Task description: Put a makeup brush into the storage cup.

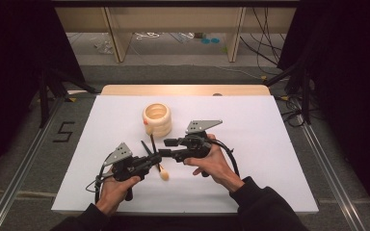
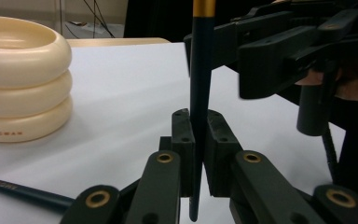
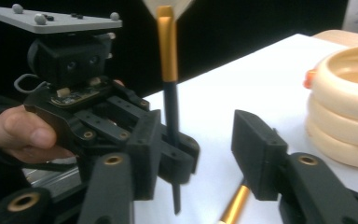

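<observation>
Grip first: the left gripper [image 2: 196, 140] is clamped on a slim dark-handled brush with a gold ferrule [image 2: 199, 84], holding it upright at the centre of the left gripper view. In the right gripper view the right gripper [image 3: 200, 154] stands with jaws apart, pressing on nothing, the brush just left of the gap. A second dark-handled brush [image 1: 161, 169] lies on the white table sheet [image 1: 270, 144] below centre in the high view. A cream ribbed ring-shaped holder [image 1: 157, 119] stands above centre.
</observation>
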Action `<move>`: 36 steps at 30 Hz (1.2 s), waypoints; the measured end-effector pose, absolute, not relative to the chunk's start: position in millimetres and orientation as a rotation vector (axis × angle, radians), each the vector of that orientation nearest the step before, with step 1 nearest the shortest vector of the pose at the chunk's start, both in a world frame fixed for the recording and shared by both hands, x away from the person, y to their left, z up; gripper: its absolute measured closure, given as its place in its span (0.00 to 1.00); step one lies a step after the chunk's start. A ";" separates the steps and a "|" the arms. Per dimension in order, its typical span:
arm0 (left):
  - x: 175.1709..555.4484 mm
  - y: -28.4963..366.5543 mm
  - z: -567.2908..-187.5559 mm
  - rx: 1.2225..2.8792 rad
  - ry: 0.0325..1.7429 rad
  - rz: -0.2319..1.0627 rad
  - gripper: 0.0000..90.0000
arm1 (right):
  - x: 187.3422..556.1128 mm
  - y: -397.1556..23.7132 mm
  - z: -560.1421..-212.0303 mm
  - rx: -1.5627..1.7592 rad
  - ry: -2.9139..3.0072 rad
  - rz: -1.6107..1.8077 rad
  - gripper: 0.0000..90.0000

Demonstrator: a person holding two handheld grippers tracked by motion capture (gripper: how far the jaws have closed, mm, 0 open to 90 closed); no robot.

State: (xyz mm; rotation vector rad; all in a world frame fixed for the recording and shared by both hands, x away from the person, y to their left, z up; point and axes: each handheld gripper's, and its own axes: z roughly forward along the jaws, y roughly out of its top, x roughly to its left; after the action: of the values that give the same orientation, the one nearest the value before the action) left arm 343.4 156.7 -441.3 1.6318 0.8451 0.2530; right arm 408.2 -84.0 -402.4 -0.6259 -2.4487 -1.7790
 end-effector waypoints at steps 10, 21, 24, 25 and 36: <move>347.3 167.5 -439.5 1.595 0.884 0.311 0.93 | 408.8 -109.0 -396.4 -0.784 -2.463 -1.841 0.40; 351.5 180.3 -437.5 1.610 0.890 0.376 0.93 | 406.0 -147.9 -401.3 -0.977 -2.598 -1.827 0.28; 351.7 183.1 -437.1 1.599 0.898 0.379 0.93 | 403.6 -153.3 -402.9 -0.999 -2.602 -1.840 0.26; 351.7 183.1 -437.1 1.599 0.898 0.379 0.93 | 402.4 -154.6 -402.7 -1.010 -2.614 -1.839 0.26; 351.7 187.1 -436.1 1.593 0.921 0.401 0.93 | 393.0 -168.8 -408.8 -1.033 -2.685 -1.832 0.24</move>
State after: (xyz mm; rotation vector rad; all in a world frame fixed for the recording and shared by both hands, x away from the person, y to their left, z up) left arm 351.7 187.1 -436.1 1.5929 0.9208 0.4008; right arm 393.0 -168.8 -408.8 -1.0332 -2.6854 -1.8315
